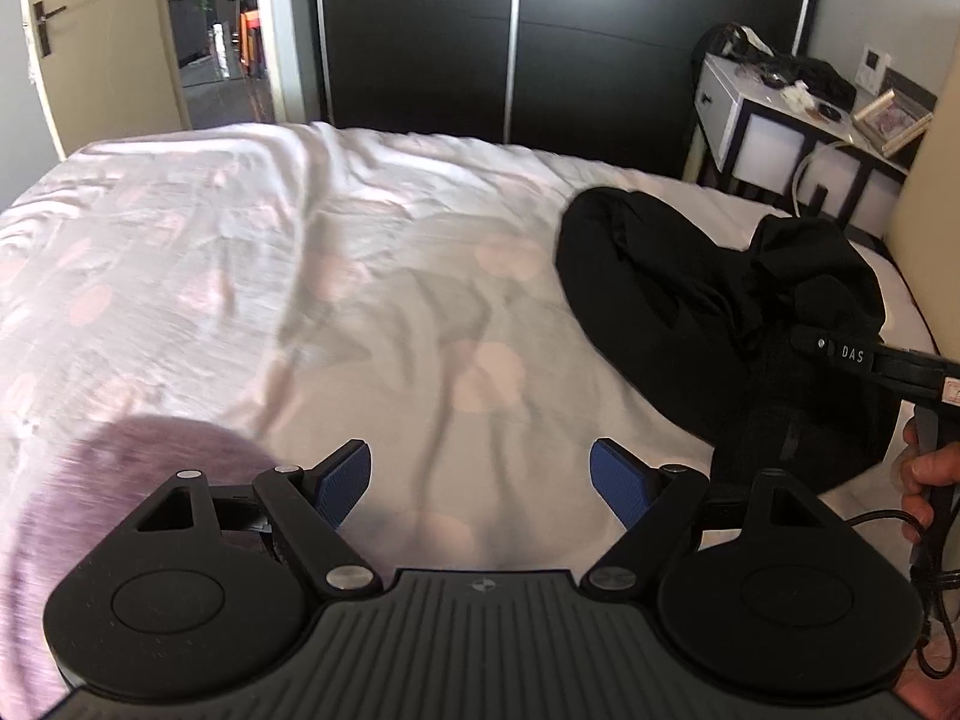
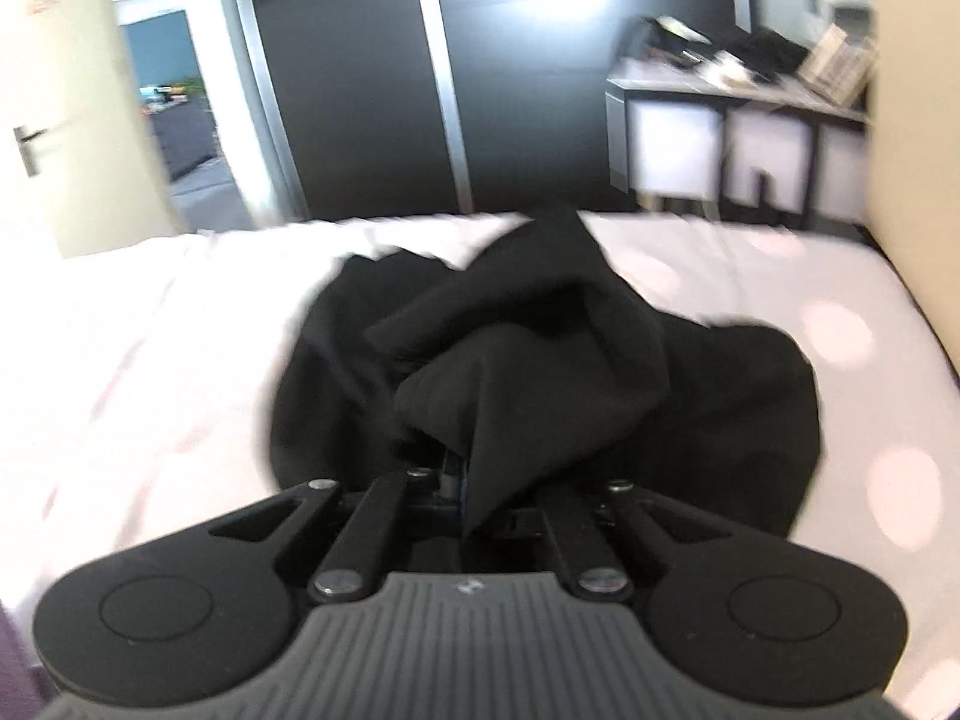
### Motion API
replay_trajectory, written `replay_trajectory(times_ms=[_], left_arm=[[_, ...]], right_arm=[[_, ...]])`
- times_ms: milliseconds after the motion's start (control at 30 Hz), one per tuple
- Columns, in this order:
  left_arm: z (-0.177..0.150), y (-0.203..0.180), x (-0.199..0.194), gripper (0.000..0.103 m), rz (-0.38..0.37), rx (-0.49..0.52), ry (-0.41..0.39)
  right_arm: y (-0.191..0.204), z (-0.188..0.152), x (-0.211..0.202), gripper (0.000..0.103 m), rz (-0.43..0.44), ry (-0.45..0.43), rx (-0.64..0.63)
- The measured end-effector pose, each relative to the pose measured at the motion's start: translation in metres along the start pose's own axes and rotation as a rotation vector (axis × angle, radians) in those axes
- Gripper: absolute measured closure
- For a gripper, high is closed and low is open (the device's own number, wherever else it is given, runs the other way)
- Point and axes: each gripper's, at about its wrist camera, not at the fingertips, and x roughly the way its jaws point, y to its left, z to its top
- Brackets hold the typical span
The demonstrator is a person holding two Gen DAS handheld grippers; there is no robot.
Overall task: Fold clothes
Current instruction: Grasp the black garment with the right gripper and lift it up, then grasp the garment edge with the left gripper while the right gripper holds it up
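Observation:
A black garment lies crumpled on the right side of the bed. My left gripper is open and empty, its blue pads wide apart above the sheet, to the left of the garment. My right gripper is shut on a fold of the black garment and lifts part of it off the bed; cloth hides its fingertips. In the left wrist view the right gripper's body enters from the right edge and reaches into the garment.
The bed has a white sheet with pale pink dots. A purple cloth lies at the near left. A black wardrobe stands behind the bed, a cluttered side table at the back right, an open door at the left.

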Motion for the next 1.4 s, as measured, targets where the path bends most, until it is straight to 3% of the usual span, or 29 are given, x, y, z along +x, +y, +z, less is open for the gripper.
replay_trajectory(times_ms=[233,467,667,900,1100,1167,1300,1367,1400], left_arm=[[0.011,0.052,-0.035,0.023,0.042,-0.06,-0.036],[0.014,0.12,-0.074,0.023,0.152,-0.155,-0.092],[0.006,0.177,-0.106,0.023,0.253,-0.234,-0.119],[-0.019,0.243,-0.155,0.023,0.387,-0.352,-0.149],[-0.054,0.295,-0.197,0.023,0.491,-0.465,-0.177],[-0.069,0.308,-0.206,0.023,0.518,-0.498,-0.177],[-0.101,0.323,-0.203,0.023,0.536,-0.544,-0.128],[-0.117,0.329,-0.194,0.023,0.534,-0.559,-0.093],[-0.125,0.331,-0.189,0.023,0.525,-0.576,-0.088]], right_arm=[[0.09,0.045,-0.023,0.1,0.183,-0.091,-0.108],[0.199,0.096,-0.05,0.101,0.413,-0.207,-0.227],[0.318,0.121,-0.088,0.101,0.691,-0.287,-0.341],[0.426,0.113,-0.16,0.101,1.037,-0.373,-0.463],[0.482,0.086,-0.185,0.101,1.289,-0.338,-0.526],[0.492,0.066,-0.192,0.101,1.329,-0.322,-0.578],[0.526,0.029,-0.156,0.096,1.308,-0.168,-0.682],[0.545,0.024,-0.107,0.094,1.264,-0.069,-0.717],[0.548,0.016,-0.092,0.085,1.245,-0.021,-0.731]])
